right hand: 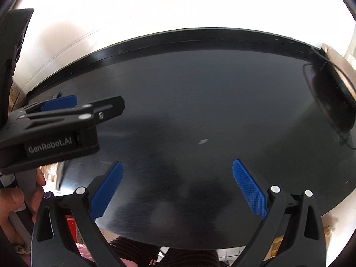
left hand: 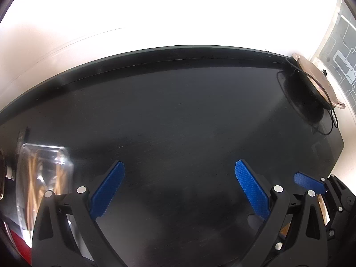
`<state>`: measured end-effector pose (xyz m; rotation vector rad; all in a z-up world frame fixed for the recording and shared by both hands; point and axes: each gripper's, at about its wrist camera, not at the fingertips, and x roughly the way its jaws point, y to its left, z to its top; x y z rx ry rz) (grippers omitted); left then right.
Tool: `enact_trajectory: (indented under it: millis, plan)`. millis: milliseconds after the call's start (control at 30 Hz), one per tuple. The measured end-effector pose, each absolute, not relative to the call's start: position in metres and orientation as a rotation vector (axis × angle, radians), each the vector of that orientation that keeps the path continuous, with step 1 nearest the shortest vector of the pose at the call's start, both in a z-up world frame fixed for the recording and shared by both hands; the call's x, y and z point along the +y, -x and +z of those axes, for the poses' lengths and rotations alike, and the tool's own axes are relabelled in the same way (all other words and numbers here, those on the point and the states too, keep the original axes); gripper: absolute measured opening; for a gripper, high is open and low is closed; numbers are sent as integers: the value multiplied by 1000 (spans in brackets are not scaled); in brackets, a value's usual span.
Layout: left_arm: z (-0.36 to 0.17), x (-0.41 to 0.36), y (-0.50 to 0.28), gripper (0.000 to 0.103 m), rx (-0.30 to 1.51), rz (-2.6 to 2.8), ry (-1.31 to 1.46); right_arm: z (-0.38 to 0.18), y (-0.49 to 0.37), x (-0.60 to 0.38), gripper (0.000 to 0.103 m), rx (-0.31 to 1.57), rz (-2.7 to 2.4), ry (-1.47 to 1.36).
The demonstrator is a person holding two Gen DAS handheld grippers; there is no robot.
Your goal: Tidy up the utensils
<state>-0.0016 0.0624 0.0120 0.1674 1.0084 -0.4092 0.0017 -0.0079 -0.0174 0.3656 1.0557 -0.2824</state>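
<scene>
A clear plastic container (left hand: 42,173) holding thin wooden sticks, likely chopsticks, lies on the black table (left hand: 178,111) at the left of the left wrist view. My left gripper (left hand: 179,163) hovers over bare tabletop to its right, open, with nothing between its blue pads. In the right wrist view my right gripper (right hand: 177,163) is also open and empty above the table (right hand: 200,89) near its front edge. The left gripper (right hand: 98,102) shows there from the side at the left, held by a hand (right hand: 13,200). One of the right gripper's pads (left hand: 308,182) shows at the lower right of the left wrist view.
A rose-gold flat device (left hand: 316,80) rests on a black round stand (left hand: 304,95) with a thin cable at the table's far right corner, also seen as the stand (right hand: 333,98). A bright white wall runs behind the table. A striped sleeve or garment (right hand: 178,253) lies below the front edge.
</scene>
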Motion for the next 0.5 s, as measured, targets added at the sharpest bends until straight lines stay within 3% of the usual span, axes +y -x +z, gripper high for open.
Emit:
enact_trajectory:
  millis: [500]
  plan:
    - [-4, -36, -6, 97, 1045, -426, -223, -24, 28, -109, 95, 1064, -363, -410]
